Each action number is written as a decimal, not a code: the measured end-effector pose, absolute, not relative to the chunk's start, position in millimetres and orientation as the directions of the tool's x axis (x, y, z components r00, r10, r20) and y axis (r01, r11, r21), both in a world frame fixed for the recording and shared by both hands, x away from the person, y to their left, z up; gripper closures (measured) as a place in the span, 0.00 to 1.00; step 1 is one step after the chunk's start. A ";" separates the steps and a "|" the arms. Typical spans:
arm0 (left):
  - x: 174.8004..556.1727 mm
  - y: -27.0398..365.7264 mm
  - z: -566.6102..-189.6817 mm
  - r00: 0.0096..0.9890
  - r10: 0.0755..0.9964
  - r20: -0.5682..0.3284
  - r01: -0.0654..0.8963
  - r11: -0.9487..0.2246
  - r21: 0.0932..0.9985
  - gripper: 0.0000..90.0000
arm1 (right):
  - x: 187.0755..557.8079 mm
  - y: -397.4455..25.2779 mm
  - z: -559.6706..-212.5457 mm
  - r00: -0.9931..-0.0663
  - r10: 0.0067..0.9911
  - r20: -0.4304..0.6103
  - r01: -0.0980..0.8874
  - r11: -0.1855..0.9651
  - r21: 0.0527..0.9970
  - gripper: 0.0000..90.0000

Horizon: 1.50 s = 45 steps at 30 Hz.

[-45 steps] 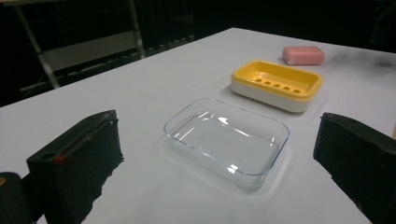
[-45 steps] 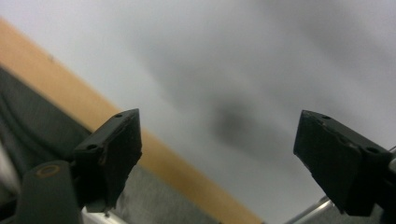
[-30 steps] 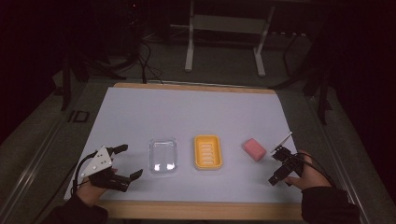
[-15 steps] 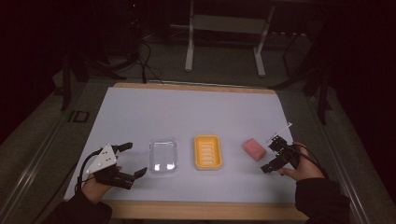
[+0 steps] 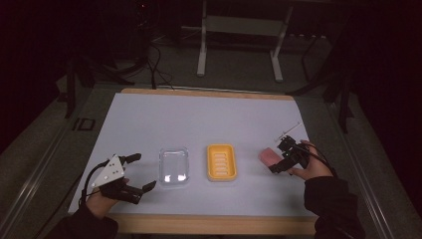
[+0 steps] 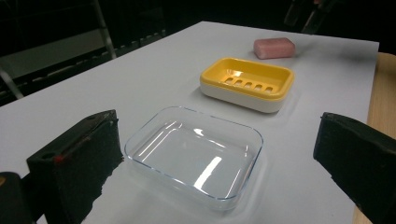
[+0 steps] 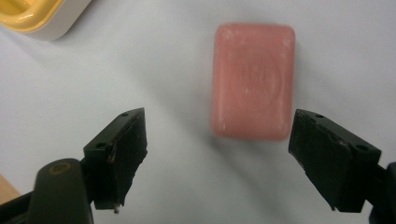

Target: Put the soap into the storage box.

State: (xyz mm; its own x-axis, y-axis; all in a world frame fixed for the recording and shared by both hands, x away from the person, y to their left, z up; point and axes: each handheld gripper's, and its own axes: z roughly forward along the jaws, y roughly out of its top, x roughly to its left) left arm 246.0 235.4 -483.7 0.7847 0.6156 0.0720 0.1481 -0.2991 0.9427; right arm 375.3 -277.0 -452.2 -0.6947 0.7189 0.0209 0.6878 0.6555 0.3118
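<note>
A pink soap bar point(image 5: 268, 156) point(image 7: 253, 80) point(image 6: 274, 47) lies flat on the white tabletop point(image 5: 199, 124), right of a yellow slotted soap dish point(image 5: 221, 162) point(image 6: 247, 82). My right gripper point(image 5: 280, 157) point(image 7: 219, 158) hovers just right of the bar, open, its jaws wide and the bar just beyond them, untouched. A clear plastic tray point(image 5: 174, 166) point(image 6: 195, 153) sits left of the dish. My left gripper point(image 5: 139, 172) point(image 6: 215, 163) rests open at the table's front left, jaws pointing at the clear tray and holding nothing.
A wooden strip point(image 5: 209, 224) edges the table at the front. Beyond the far edge stand a metal stand point(image 5: 239, 45) and cables point(image 5: 154, 64) on a dark floor. Bare white surface spreads behind the three objects.
My right gripper has moved left and forward to the soap bar and now hovers right over it. The left gripper shifted only slightly.
</note>
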 end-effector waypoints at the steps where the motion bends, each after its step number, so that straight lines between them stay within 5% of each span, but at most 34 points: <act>1: 245.8 235.5 -483.7 0.785 0.615 0.073 0.148 -0.301 0.942 0.01 | 377.0 -276.4 -452.8 -0.700 0.714 0.016 0.680 0.660 0.317 0.21; 11: 244.8 235.8 -484.1 0.788 0.611 0.073 0.147 -0.303 0.942 0.01 | 395.6 -275.1 -466.6 -0.721 0.692 0.022 0.652 0.668 0.359 0.25; 45: 244.5 234.3 -485.4 0.795 0.602 0.079 0.150 -0.321 0.935 0.01 | 422.1 -264.0 -498.1 -0.668 0.744 0.017 0.735 0.657 0.170 0.41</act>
